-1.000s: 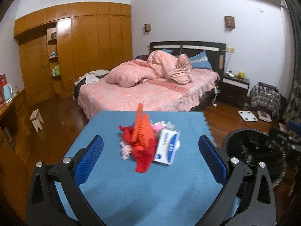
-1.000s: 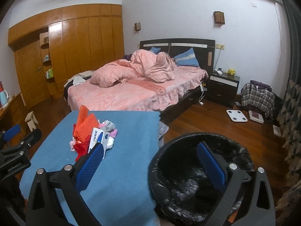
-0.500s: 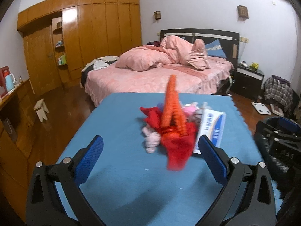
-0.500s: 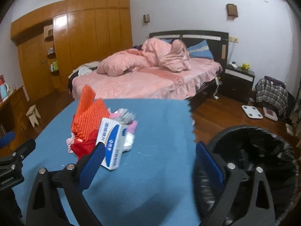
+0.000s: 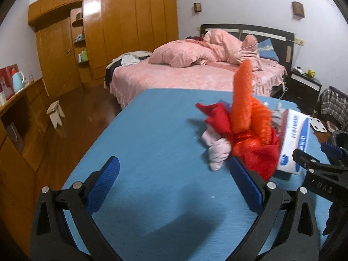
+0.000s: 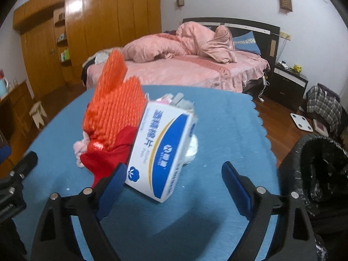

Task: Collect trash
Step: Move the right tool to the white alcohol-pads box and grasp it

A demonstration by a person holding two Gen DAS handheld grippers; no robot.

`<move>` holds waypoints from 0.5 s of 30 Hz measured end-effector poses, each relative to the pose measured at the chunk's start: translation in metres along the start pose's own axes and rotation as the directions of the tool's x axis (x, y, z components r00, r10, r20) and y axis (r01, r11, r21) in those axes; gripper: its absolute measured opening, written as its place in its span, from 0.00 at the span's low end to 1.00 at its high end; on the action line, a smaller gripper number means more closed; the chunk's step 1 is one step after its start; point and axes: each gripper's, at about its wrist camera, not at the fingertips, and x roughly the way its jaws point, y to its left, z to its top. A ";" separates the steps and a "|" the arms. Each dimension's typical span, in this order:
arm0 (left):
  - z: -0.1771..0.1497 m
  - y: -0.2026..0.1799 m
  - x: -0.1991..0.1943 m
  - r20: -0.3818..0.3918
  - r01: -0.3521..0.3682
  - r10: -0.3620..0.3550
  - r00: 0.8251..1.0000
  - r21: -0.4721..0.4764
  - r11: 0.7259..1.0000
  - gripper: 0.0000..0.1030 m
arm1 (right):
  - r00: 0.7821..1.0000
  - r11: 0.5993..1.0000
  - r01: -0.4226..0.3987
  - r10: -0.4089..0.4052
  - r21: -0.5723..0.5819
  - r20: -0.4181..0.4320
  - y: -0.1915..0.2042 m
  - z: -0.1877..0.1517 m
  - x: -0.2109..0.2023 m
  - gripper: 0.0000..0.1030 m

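- Right tool, fingers apart, frames the white-and-blue carton at twelve o'clock, lined up for grasping.
- Left tool, also apart, holds nothing.
- Black-lined bin waits at three o'clock beside the bench.

Dim indoor light, wardrobe glare, slight motion blur, fisheye-bent dark edges.

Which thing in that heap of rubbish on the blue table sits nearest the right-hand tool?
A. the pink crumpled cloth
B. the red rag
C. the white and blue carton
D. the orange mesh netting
C: in the right wrist view the white and blue carton stands just ahead of the open right gripper, with the orange mesh netting and the red rag off to its left.
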 end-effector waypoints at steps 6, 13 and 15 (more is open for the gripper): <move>-0.003 0.009 0.009 -0.013 -0.005 0.004 1.000 -0.015 1.000 0.95 | 0.998 1.000 0.002 -0.004 -0.023 -0.055 0.011 0.001 0.019 0.85; -0.003 0.008 0.011 -0.019 -0.005 0.004 1.000 -0.017 1.000 0.95 | 0.994 0.999 0.009 -0.015 -0.051 -0.110 0.019 -0.005 0.032 0.85; -0.003 0.007 0.011 -0.026 -0.003 0.003 1.000 -0.018 1.000 0.95 | 0.993 0.998 0.024 -0.031 -0.066 -0.115 0.016 -0.007 0.029 0.85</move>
